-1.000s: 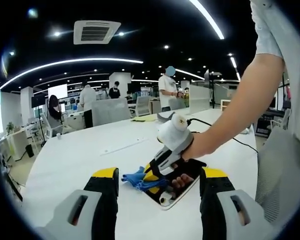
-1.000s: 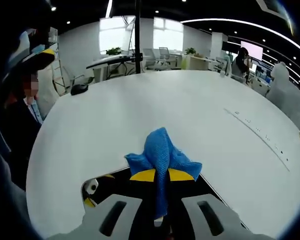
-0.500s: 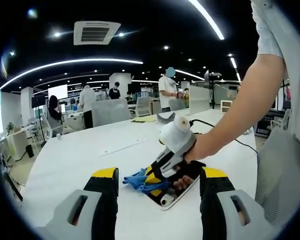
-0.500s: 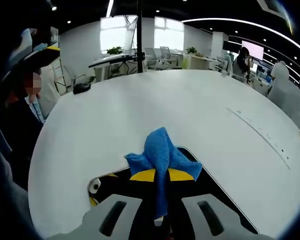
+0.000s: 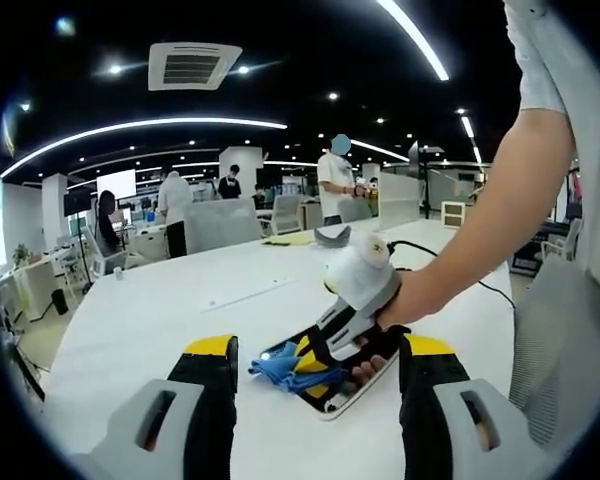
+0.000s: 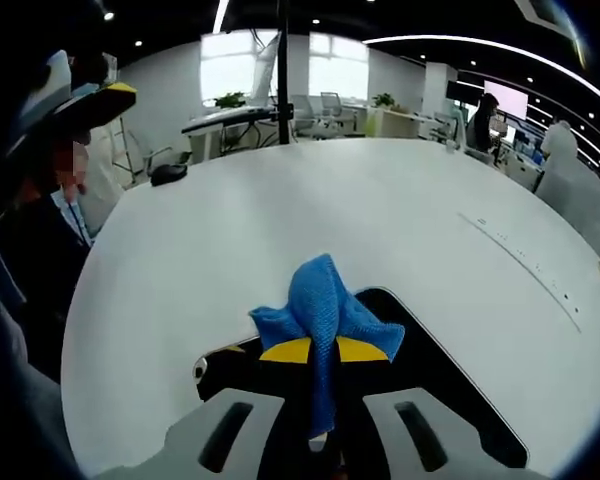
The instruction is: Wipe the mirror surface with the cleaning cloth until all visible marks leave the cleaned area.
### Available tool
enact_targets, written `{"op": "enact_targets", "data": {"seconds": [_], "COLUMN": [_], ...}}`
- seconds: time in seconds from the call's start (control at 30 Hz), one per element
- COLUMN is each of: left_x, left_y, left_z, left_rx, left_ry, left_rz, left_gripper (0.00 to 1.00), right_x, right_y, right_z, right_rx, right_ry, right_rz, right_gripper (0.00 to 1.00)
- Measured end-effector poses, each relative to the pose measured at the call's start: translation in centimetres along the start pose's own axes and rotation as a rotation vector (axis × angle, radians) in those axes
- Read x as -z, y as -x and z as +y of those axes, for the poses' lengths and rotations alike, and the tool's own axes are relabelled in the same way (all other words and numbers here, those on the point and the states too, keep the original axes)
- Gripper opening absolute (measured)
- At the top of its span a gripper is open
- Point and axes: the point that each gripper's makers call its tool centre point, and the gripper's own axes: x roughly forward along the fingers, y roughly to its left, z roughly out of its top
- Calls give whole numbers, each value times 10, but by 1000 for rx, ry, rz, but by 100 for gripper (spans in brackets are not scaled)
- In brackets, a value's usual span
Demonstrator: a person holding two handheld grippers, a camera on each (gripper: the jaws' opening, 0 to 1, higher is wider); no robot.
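The blue cleaning cloth (image 6: 323,305) is bunched between the yellow-tipped jaws of my right gripper (image 6: 322,350), which is shut on it. The cloth rests on the dark mirror (image 6: 435,360), a rounded rectangle lying flat on the white table (image 6: 380,200). In the left gripper view, a hand holds the right gripper (image 5: 310,362) tilted down, pressing the cloth (image 5: 283,366) on the mirror (image 5: 352,392). My left gripper (image 5: 318,350) hovers open and apart, its jaws on either side of the mirror in the view and holding nothing.
A black mouse (image 6: 168,173) and a stand's pole (image 6: 280,80) are at the far side of the table. A black cable (image 5: 435,252) trails across it. Several people and desks fill the office behind. The person's arm (image 5: 480,230) reaches in from the right.
The right gripper has slid the cloth back across the mirror, so more dark glass shows ahead of the cloth. In the left gripper view the hand has shifted slightly right.
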Motion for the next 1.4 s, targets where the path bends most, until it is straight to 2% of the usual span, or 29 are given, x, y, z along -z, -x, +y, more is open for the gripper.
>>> {"op": "enact_targets", "data": {"seconds": [1.03,1.4], "left_x": [-4,1], "left_y": [-1,-1], "left_z": [-1,-2], "left_rx": [4,8], "left_ry": [-4,-5], "left_rz": [-12,0], "left_gripper": [65,65], "right_x": [8,12], "right_y": [11,15], "right_z": [35,48], "right_rx": [-21,-35], "right_ry": [21,40], "right_rz": [4,9], "right_gripper": [2,2]}}
